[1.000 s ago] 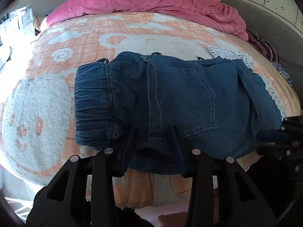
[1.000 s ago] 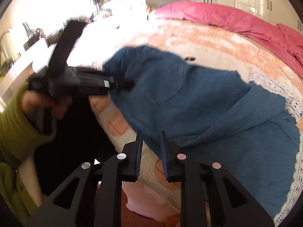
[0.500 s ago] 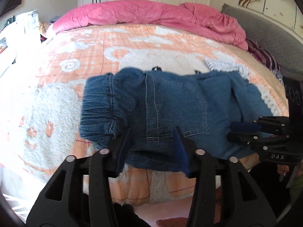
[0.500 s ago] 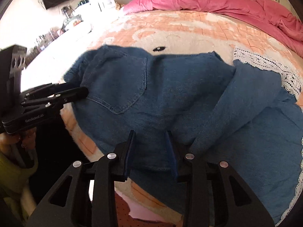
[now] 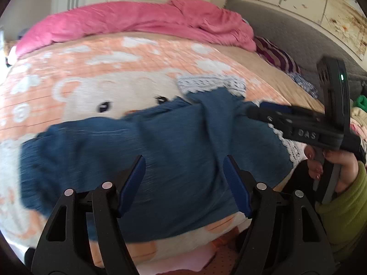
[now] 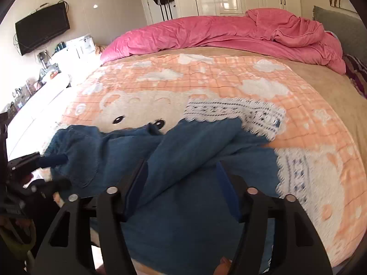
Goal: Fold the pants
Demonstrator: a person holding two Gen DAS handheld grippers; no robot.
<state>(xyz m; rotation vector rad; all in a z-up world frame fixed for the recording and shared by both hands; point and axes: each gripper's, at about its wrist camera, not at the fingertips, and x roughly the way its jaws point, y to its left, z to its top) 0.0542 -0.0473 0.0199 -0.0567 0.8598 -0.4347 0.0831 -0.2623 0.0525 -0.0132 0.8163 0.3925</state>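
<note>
pants: I'm looking at denim pants (image 6: 183,160) lying at the near edge of the bed (image 6: 206,80), on the peach bear blanket (image 6: 321,160), near side drooping over the edge toward me
left tool: my left tool (image 5: 183,183) is hovering spread wide over the seat area, gripping nothing
right tool: my right tool (image 6: 181,190) is also spread wide above the leg fabric, nothing between its fingers
long axis: I'm reading it as running side to side along the bed edge; elastic waist (image 6: 75,142) pointing to my left, lace-trimmed cuffs (image 6: 296,174) pointing right
lay: one leg is crossing diagonally over the other, its cuff (image 6: 234,112) ending further up the bed, so legs aren't stacked
step: I'm judging this as lining up a fresh grip before a fold
doing it well: I'm aiming to pinch both layers at the near edge, left by the waist, right by the stray leg, then pull taut and square the legs together first
risk: I'm expecting the overhanging denim to slide off the bed if I'm lifting only one layer
</note>
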